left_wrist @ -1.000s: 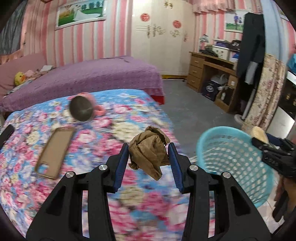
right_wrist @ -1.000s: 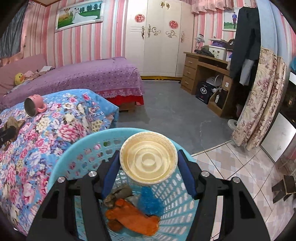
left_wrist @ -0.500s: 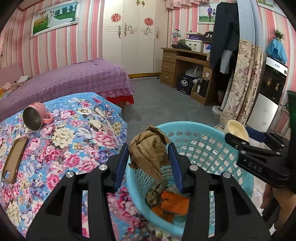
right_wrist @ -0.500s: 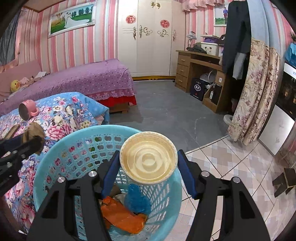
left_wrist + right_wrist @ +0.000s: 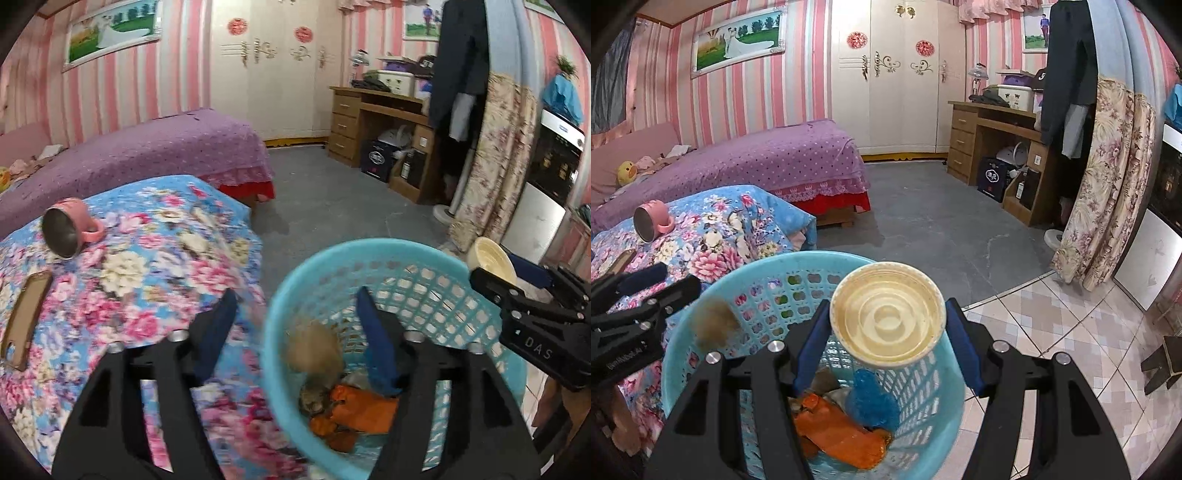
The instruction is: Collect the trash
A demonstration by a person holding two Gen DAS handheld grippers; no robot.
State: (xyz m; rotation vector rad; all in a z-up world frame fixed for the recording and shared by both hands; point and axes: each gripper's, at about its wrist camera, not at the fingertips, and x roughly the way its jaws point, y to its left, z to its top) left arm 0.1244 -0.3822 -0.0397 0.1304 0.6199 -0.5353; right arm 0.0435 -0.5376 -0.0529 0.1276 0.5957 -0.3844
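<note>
My left gripper (image 5: pixel 295 295) hangs over the light blue basket (image 5: pixel 332 251) with its jaws opening. The brown crumpled paper wad (image 5: pixel 314 345) is free of the pads and blurred as it drops into the basket. The wad (image 5: pixel 714 325) also shows in the right wrist view, by the basket's (image 5: pixel 757 266) left wall below the left gripper (image 5: pixel 665 282). My right gripper (image 5: pixel 888 308) is shut on a cream paper cup (image 5: pixel 888 314), bottom toward the camera, above the basket's right side. An orange wrapper (image 5: pixel 842 432) and a blue scrap (image 5: pixel 873 398) lie inside.
A floral cover (image 5: pixel 147 258) to the basket's left carries a tipped pink mug (image 5: pixel 70 229) and a brown phone case (image 5: pixel 26 317). Behind are a purple bed (image 5: pixel 147 147), grey floor (image 5: pixel 351 206), a wooden desk (image 5: pixel 376 125) and a floral curtain (image 5: pixel 498 166). The right gripper (image 5: pixel 517 277) is at the right.
My left gripper swung right from over the floral cover to over the basket, then opened and let the brown wad drop. The right gripper kept the cup almost still.
</note>
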